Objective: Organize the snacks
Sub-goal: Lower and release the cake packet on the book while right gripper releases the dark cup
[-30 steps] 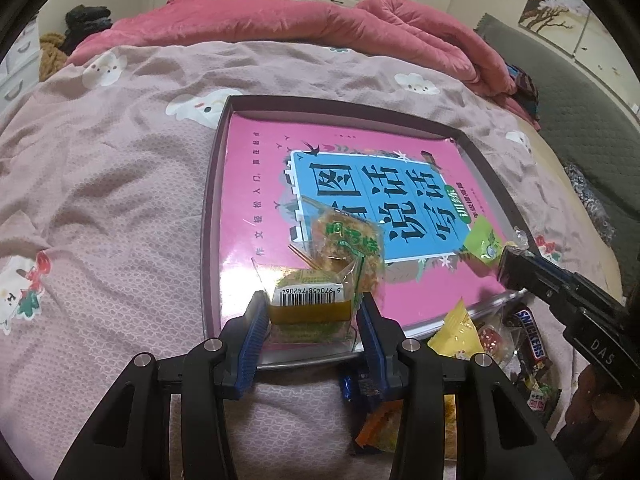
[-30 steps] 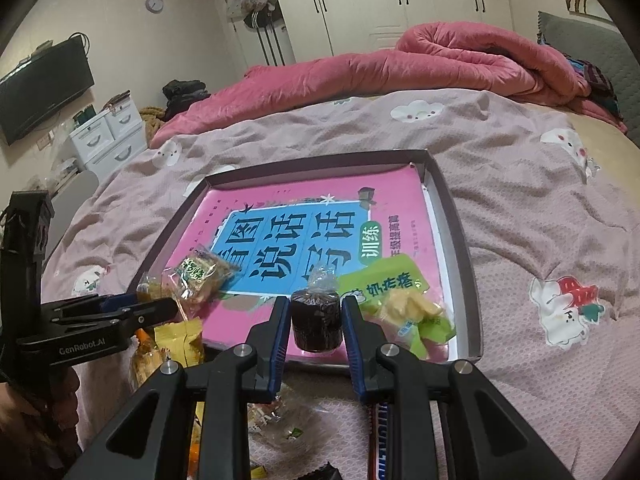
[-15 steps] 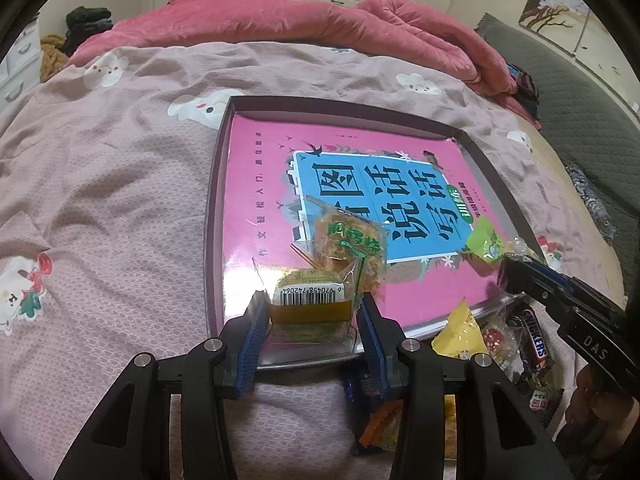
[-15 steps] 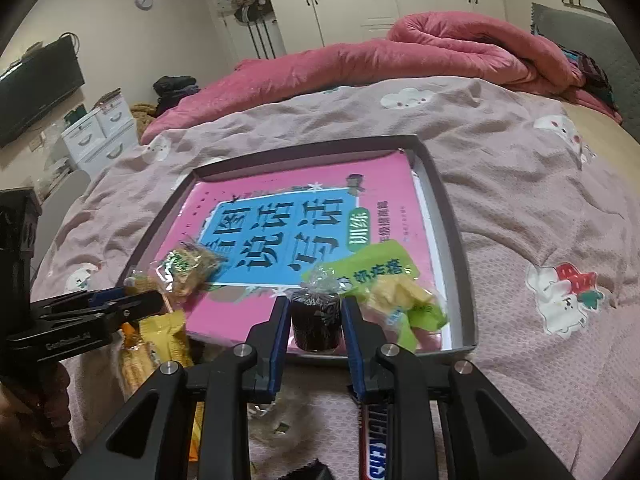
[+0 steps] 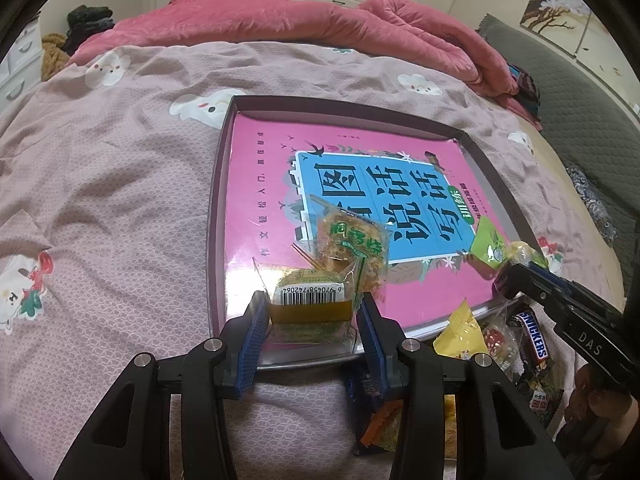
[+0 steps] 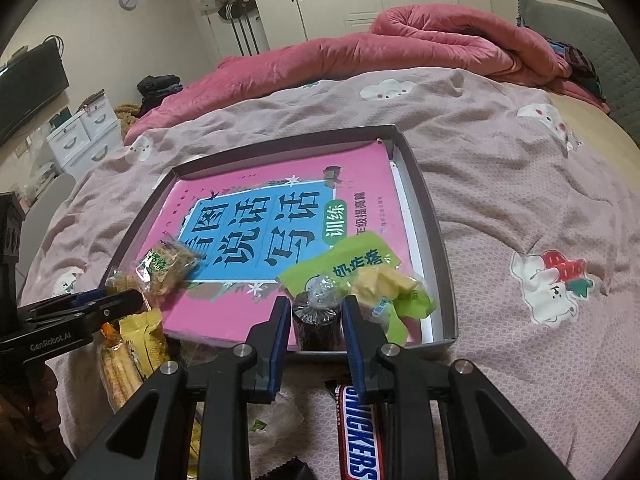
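Fingers (image 6: 279,334) clamp a dark snack (image 6: 316,322) above the bedspread (image 6: 520,200).

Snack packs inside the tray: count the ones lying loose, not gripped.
2. A clear crispy snack pack lies at the tray's near left corner, and a green milk-candy bag lies at its near right. Others may hide behind the grippers.

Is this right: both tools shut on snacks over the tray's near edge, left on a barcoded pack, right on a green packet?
Not quite. The right tool is shut on a dark round snack in clear wrap; the green packet lies beside it in the tray, as the right wrist view shows. The left tool does hold the barcoded pack.
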`<state>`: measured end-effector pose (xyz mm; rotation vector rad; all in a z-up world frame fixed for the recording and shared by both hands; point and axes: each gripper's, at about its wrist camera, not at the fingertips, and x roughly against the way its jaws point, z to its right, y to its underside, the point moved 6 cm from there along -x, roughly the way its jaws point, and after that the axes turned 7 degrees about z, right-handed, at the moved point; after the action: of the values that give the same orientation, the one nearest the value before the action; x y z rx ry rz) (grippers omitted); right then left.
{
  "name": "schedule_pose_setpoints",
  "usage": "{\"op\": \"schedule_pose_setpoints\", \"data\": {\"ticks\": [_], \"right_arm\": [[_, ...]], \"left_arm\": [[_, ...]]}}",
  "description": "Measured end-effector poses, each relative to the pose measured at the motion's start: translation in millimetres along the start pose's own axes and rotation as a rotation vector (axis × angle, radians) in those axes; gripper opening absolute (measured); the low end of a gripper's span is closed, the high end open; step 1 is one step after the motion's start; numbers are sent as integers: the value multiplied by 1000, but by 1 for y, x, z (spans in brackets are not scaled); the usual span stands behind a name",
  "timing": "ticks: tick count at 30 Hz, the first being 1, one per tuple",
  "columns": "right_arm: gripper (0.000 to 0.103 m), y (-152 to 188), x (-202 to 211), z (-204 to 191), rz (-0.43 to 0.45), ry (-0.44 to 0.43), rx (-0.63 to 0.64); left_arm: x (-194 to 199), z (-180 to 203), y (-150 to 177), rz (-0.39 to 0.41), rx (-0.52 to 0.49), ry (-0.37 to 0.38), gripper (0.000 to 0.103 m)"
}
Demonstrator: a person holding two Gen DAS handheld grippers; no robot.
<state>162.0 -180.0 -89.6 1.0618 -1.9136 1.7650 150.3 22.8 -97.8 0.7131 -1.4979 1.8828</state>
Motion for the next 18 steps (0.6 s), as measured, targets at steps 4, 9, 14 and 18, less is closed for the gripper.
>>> {"op": "schedule_pose_setpoints", "data": {"ticks": [4,9,14,18], "right_arm": [[27,0,0,0,0,-2,-2],[27,0,2,-2,3,-7,-1],[27,-1,5,-2,7,-12,0],[27,-1,6,-2,8,-17,-6]], "left_arm": [[0,-1,0,0,3,1,46],[1,-1,0,2,1,5,46],[3,-1,-1,6,3,10,46],[6,2,-1,13,-9,11,46]]}}
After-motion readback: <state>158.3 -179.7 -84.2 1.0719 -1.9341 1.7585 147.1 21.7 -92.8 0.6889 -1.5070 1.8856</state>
